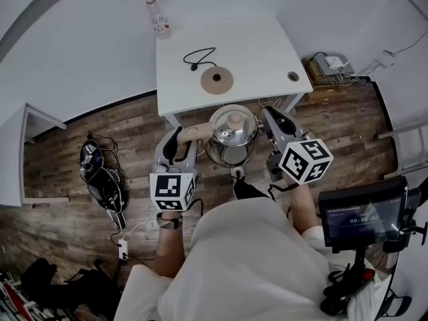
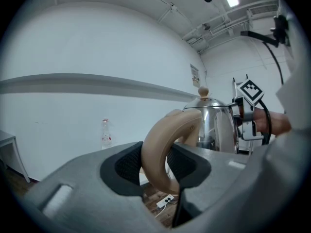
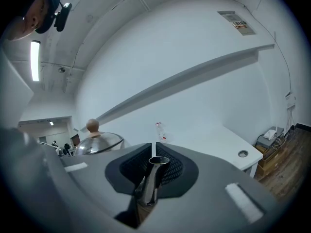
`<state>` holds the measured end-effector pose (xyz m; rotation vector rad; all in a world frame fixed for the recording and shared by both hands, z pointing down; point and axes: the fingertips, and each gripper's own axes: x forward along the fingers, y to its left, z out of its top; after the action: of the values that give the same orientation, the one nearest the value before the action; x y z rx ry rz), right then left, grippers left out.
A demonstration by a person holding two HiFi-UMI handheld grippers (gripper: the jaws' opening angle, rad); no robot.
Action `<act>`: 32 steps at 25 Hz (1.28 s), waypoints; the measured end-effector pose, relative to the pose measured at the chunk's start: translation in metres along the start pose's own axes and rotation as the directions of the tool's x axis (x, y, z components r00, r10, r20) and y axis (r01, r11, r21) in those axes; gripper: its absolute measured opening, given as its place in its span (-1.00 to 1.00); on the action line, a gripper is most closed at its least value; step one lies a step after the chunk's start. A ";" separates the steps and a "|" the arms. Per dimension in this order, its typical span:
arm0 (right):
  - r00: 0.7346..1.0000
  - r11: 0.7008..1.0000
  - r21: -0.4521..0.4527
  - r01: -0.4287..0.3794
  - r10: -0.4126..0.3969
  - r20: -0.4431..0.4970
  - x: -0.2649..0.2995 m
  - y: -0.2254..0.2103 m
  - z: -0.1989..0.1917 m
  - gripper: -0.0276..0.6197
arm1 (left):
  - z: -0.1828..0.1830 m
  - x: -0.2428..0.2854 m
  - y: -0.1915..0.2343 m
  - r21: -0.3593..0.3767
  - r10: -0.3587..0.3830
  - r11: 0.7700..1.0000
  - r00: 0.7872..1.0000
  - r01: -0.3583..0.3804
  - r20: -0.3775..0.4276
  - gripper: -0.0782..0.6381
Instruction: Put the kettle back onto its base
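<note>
A shiny steel kettle [image 1: 233, 134] with a wooden lid knob hangs in the air just off the front edge of the white table [image 1: 267, 52]. My left gripper [image 1: 187, 136] is shut on its curved tan handle [image 2: 163, 149]. My right gripper [image 1: 267, 116] is shut on the thin metal spout [image 3: 150, 181]. The round brown base [image 1: 217, 80] lies on the table beyond the kettle, with a black cord looped beside it. In the right gripper view the lid [image 3: 99, 142] shows at left.
A clear bottle [image 1: 158, 17] stands at the table's far left corner. The table has a cable hole [image 1: 293, 76] at the right. Boxes and cables [image 1: 331, 69] sit on the floor right of the table, dark bags [image 1: 100, 176] at the left. A monitor [image 1: 361, 212] is near my right side.
</note>
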<state>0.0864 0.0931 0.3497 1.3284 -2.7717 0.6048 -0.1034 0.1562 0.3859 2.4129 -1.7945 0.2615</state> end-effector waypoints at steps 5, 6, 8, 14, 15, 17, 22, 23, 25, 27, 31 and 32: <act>1.000 1.000 0.005 -0.013 0.013 -0.024 0.037 -0.035 0.015 -0.83 | 0.009 0.048 0.008 -0.002 0.018 1.000 1.000 -0.018 -0.006 -0.35; 0.999 1.000 0.007 -0.019 0.019 -0.034 0.050 -0.045 0.019 -0.83 | 0.012 0.064 0.012 -0.003 0.023 1.000 1.000 -0.023 -0.011 -0.35; 0.998 0.999 0.011 -0.030 0.031 -0.055 0.075 -0.067 0.027 -0.83 | 0.016 0.096 0.020 -0.003 0.035 0.999 0.999 -0.035 -0.019 -0.35; 0.993 0.998 0.028 -0.062 0.065 -0.100 0.140 -0.119 0.044 -0.83 | 0.024 0.172 0.040 -0.006 0.079 0.997 0.996 -0.079 -0.042 -0.35; 0.992 0.997 0.027 -0.066 0.069 -0.104 0.145 -0.123 0.045 -0.83 | 0.024 0.178 0.041 -0.007 0.084 0.996 0.995 -0.084 -0.044 -0.35; 0.991 0.997 0.021 -0.071 0.073 -0.112 0.151 -0.129 0.047 -0.83 | 0.023 0.185 0.042 -0.012 0.092 0.996 0.995 -0.093 -0.048 -0.34; 0.989 0.996 0.003 -0.087 0.087 -0.118 0.154 -0.124 0.045 -0.83 | 0.017 0.180 0.044 -0.023 0.108 0.994 0.993 -0.109 -0.044 -0.34; 0.989 0.996 0.000 -0.091 0.091 -0.119 0.155 -0.122 0.045 -0.83 | 0.017 0.178 0.044 -0.025 0.110 0.994 0.993 -0.111 -0.044 -0.35; 0.988 0.995 -0.006 -0.099 0.097 -0.117 0.157 -0.120 0.048 -0.83 | 0.019 0.177 0.046 -0.024 0.114 0.993 0.993 -0.116 -0.042 -0.35; 0.989 0.995 -0.010 -0.100 0.098 -0.112 0.159 -0.119 0.050 -0.83 | 0.019 0.178 0.048 -0.022 0.119 0.993 0.992 -0.120 -0.040 -0.35; 0.991 0.996 -0.005 -0.091 0.090 -0.096 0.157 -0.121 0.048 -0.83 | 0.019 0.181 0.048 -0.011 0.116 0.993 0.993 -0.116 -0.033 -0.35; 0.992 0.996 -0.001 -0.086 0.086 -0.094 0.157 -0.123 0.048 -0.83 | 0.020 0.183 0.049 -0.008 0.112 0.994 0.993 -0.112 -0.031 -0.35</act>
<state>0.0857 -0.1109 0.3737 1.1526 -2.7643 0.6458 -0.0972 -0.0333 0.4049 2.2920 -1.9162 0.2988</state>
